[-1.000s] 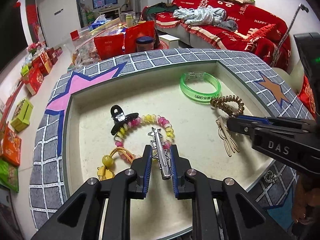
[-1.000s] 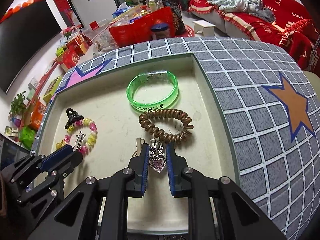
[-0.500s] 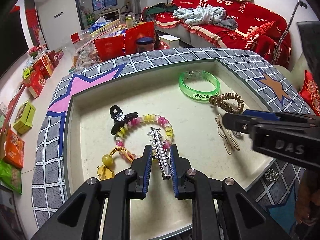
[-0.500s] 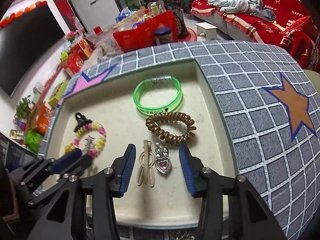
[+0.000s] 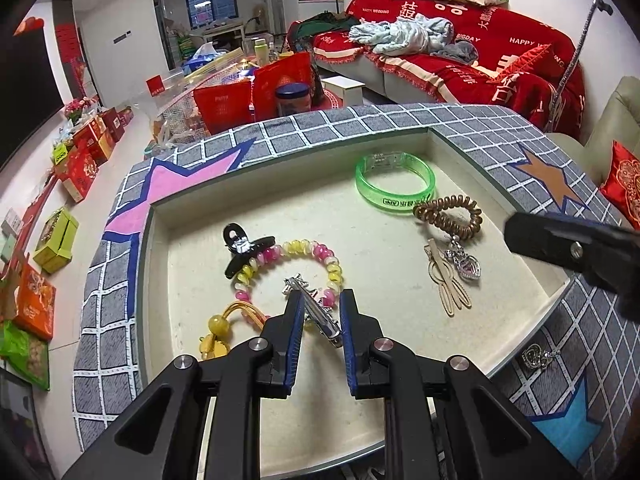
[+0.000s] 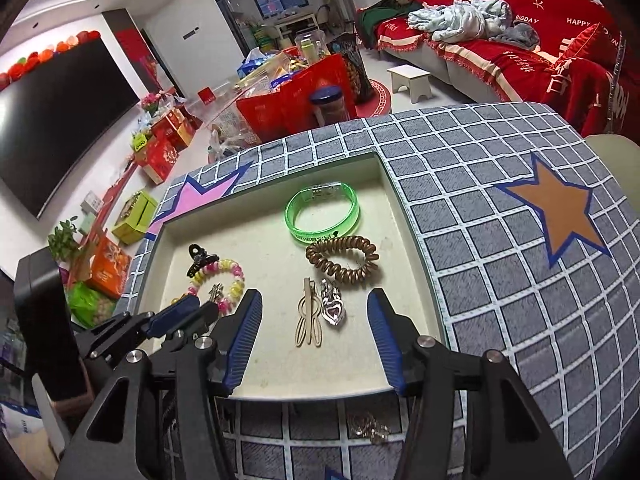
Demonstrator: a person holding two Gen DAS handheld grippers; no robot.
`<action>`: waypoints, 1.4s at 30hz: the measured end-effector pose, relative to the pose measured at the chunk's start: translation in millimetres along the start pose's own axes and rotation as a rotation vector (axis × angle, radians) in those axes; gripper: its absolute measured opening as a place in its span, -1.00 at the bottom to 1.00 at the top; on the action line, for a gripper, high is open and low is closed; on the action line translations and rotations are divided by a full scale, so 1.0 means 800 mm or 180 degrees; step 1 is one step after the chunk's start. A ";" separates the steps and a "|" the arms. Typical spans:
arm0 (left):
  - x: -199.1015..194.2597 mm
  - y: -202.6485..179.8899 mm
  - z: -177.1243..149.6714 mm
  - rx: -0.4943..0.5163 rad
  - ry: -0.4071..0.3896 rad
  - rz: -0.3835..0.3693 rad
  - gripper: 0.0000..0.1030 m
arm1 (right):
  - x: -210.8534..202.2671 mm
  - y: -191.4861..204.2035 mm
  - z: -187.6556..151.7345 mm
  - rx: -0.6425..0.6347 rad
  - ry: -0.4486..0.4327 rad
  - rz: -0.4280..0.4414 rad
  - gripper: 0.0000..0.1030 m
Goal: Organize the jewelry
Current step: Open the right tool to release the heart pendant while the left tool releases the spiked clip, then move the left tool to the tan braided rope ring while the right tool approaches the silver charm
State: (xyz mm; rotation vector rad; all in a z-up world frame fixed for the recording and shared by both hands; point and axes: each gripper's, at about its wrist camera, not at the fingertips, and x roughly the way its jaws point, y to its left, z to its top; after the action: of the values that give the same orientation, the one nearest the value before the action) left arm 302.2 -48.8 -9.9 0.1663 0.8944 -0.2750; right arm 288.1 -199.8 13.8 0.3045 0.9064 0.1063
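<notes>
In the left wrist view my left gripper (image 5: 320,300) is shut on a silver star hair clip (image 5: 308,300), low over a pink and yellow bead bracelet (image 5: 288,250) in the cream tray (image 5: 280,200). My right gripper (image 6: 314,300) hangs above the tray's near edge. Its jaws are opening, wide apart and touching nothing. Below and between them a silver heart pendant (image 6: 332,308) lies free beside a beige hair clip (image 6: 308,320). Just beyond sit a brown spiral hair tie (image 6: 342,260) and a green bangle (image 6: 322,216).
A black claw clip (image 5: 244,248) rests on the bracelet, and a yellow bead cord (image 5: 224,324) lies at the tray's near left. A small metal trinket (image 6: 368,428) sits on the grey checked mat (image 6: 500,260) in front of the tray. Boxes and a red sofa stand farther off.
The right gripper opened, let go of the heart pendant, and drew back and up from it. The left gripper kept still, holding the star clip.
</notes>
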 end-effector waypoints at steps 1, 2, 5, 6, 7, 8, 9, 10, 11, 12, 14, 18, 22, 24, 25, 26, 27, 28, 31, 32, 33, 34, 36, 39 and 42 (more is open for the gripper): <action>-0.002 0.001 0.000 -0.0011 -0.0010 -0.0002 -0.30 | -0.002 0.000 -0.001 0.0008 -0.0002 0.0005 0.14; -0.004 0.002 0.001 -0.0022 -0.0024 -0.0002 -0.30 | -0.004 0.000 -0.002 0.0018 -0.0005 0.0011 0.14; -0.009 0.005 0.002 -0.0049 -0.0064 -0.0003 -0.07 | -0.011 -0.001 -0.006 0.0051 -0.0006 0.0046 0.14; -0.011 0.005 0.002 -0.0056 -0.0072 0.0005 0.29 | -0.012 -0.001 -0.007 0.0051 -0.0007 0.0047 0.14; -0.014 0.006 0.002 -0.0075 -0.0114 0.0038 1.00 | -0.013 0.000 -0.008 0.0047 -0.0009 0.0043 0.14; -0.020 0.007 0.002 -0.0097 -0.0210 0.0092 1.00 | -0.015 0.000 -0.009 0.0044 -0.0012 0.0040 0.14; -0.029 0.006 0.002 -0.0094 -0.0341 0.0151 1.00 | -0.017 0.000 -0.010 0.0043 -0.0018 0.0036 0.14; -0.033 0.005 0.003 -0.0057 -0.0365 0.0149 1.00 | -0.019 0.000 -0.011 0.0041 -0.0024 0.0029 0.14; -0.035 0.004 0.005 -0.0047 -0.0347 0.0127 1.00 | -0.020 -0.001 -0.011 0.0041 -0.0024 0.0017 0.14; -0.036 0.004 0.007 -0.0053 -0.0338 0.0108 1.00 | -0.021 -0.002 -0.012 0.0049 -0.0019 0.0015 0.14; -0.040 0.007 0.008 -0.0087 -0.0344 0.0121 1.00 | -0.024 -0.002 -0.014 0.0074 -0.0013 0.0029 0.14; -0.046 0.014 0.001 -0.0144 -0.0311 0.0148 1.00 | -0.033 -0.001 -0.022 0.0039 -0.0038 0.0032 0.56; -0.055 0.016 -0.011 -0.0170 -0.0294 0.0168 1.00 | -0.044 -0.001 -0.031 0.0046 -0.0126 0.0014 0.67; -0.061 0.016 -0.015 -0.0173 -0.0281 0.0157 1.00 | -0.048 -0.006 -0.035 0.0103 -0.0126 0.0063 0.68; -0.064 0.015 -0.018 -0.0171 -0.0277 0.0149 1.00 | -0.050 -0.008 -0.038 0.0132 -0.0127 0.0100 0.70; -0.068 0.014 -0.020 -0.0167 -0.0278 0.0144 1.00 | -0.052 -0.009 -0.040 0.0147 -0.0128 0.0120 0.70; -0.071 0.013 -0.022 -0.0162 -0.0282 0.0141 1.00 | -0.054 -0.010 -0.041 0.0153 -0.0124 0.0123 0.71; -0.075 0.012 -0.025 -0.0156 -0.0287 0.0143 1.00 | -0.056 -0.011 -0.043 0.0153 -0.0118 0.0118 0.71; -0.083 0.009 -0.034 -0.0154 -0.0282 0.0128 1.00 | -0.062 -0.012 -0.049 0.0144 -0.0095 0.0103 0.71; -0.085 0.008 -0.035 -0.0152 -0.0275 0.0113 1.00 | -0.065 -0.013 -0.051 0.0142 -0.0093 0.0100 0.71; -0.088 0.007 -0.038 -0.0147 -0.0266 0.0104 1.00 | -0.067 -0.013 -0.054 0.0140 -0.0089 0.0095 0.71; -0.090 0.005 -0.041 -0.0139 -0.0260 0.0099 1.00 | -0.068 -0.014 -0.056 0.0138 -0.0071 0.0089 0.71; -0.095 0.003 -0.047 -0.0127 -0.0250 0.0081 1.00 | -0.067 -0.016 -0.062 0.0128 -0.0005 0.0087 0.71; -0.102 -0.002 -0.059 -0.0112 -0.0226 0.0036 1.00 | -0.069 -0.020 -0.073 0.0111 0.0069 0.0054 0.71; -0.108 -0.007 -0.076 -0.0084 -0.0184 0.0014 1.00 | -0.071 -0.028 -0.085 0.0121 0.0109 0.0015 0.71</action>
State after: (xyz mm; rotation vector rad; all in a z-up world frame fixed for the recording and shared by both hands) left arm 204.1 -24.0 20.7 0.1351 0.8398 -0.2624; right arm 198.5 -218.7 10.6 0.3410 0.9425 0.0992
